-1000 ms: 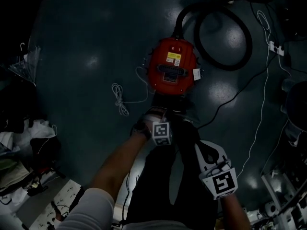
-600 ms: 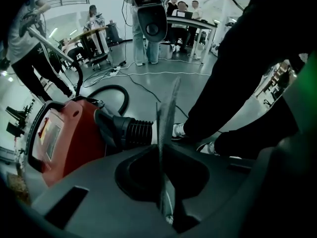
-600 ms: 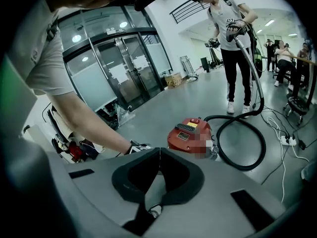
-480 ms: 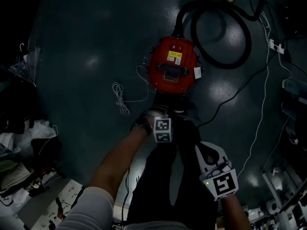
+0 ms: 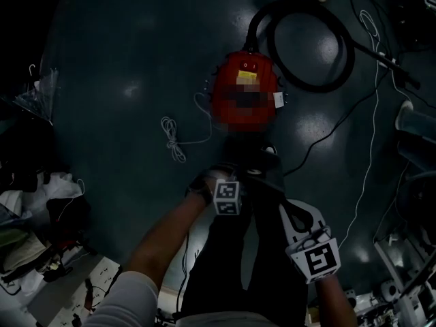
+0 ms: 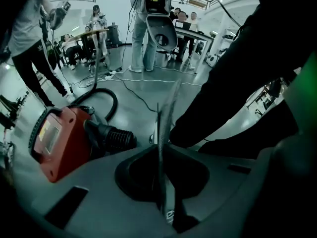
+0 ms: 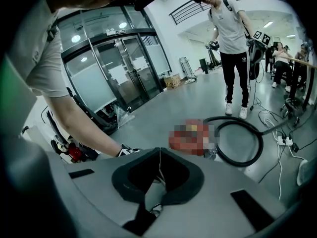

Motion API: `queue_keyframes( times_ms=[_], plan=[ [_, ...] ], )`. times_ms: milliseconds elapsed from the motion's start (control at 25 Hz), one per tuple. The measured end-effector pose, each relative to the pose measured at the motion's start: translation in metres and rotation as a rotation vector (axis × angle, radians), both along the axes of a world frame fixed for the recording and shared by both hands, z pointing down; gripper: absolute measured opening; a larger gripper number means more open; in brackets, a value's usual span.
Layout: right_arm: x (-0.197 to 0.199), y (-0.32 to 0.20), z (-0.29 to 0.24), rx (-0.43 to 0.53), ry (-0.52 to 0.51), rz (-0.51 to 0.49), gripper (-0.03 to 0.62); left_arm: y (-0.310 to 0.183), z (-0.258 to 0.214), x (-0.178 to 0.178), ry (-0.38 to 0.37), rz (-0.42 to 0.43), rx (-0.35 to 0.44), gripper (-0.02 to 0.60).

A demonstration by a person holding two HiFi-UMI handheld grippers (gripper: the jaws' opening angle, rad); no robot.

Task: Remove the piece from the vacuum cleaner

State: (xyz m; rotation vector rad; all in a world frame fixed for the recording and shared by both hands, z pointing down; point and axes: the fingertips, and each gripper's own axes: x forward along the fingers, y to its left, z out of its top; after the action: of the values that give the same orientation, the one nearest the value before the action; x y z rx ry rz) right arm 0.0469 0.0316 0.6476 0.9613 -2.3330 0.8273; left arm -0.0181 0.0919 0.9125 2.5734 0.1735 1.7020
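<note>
The red vacuum cleaner (image 5: 244, 97) lies on the dark floor, with its black hose (image 5: 310, 43) coiled in a loop beyond it. A black ribbed fitting (image 6: 111, 139) sticks out of the vacuum's near end. My left gripper (image 5: 230, 176) hovers just short of that end with its jaws together and nothing between them (image 6: 162, 128). The red body (image 6: 59, 143) sits to the left of its jaws. My right gripper (image 5: 298, 216) hangs lower right over my dark trouser leg, also shut and empty (image 7: 159, 157). It sees the vacuum (image 7: 190, 137) and hose loop (image 7: 237, 143) ahead.
A white cord (image 5: 174, 138) lies left of the vacuum, and thin cables (image 5: 371, 135) run along the right. Clutter (image 5: 41, 203) fills the lower left. A person with grippers (image 7: 233, 43) stands beyond the hose. Glass doors (image 7: 114, 78) close off the left.
The vacuum sits a little higher in the head view than before. Both grippers stay in almost the same place, still shut.
</note>
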Motion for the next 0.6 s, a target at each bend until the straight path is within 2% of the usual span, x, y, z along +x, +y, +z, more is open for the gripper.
queue_keyframes(
  times_ms=[120,240,400,600],
  plan=[
    [0.002,0.006,-0.031,0.026,0.005,0.023,0.017,0.008,-0.048,0.000,0.033,-0.003,0.017,0.026],
    [0.004,0.016,-0.070,0.045,-0.002,0.072,0.017,0.017,-0.112,-0.002,0.078,-0.042,0.030,0.026],
    [0.006,0.042,-0.130,0.044,-0.021,0.144,0.017,0.040,-0.214,-0.006,0.160,-0.135,0.043,0.026],
    [0.008,0.074,-0.197,0.049,-0.008,0.171,0.017,0.080,-0.322,-0.010,0.239,-0.277,0.020,0.026]
  ],
)
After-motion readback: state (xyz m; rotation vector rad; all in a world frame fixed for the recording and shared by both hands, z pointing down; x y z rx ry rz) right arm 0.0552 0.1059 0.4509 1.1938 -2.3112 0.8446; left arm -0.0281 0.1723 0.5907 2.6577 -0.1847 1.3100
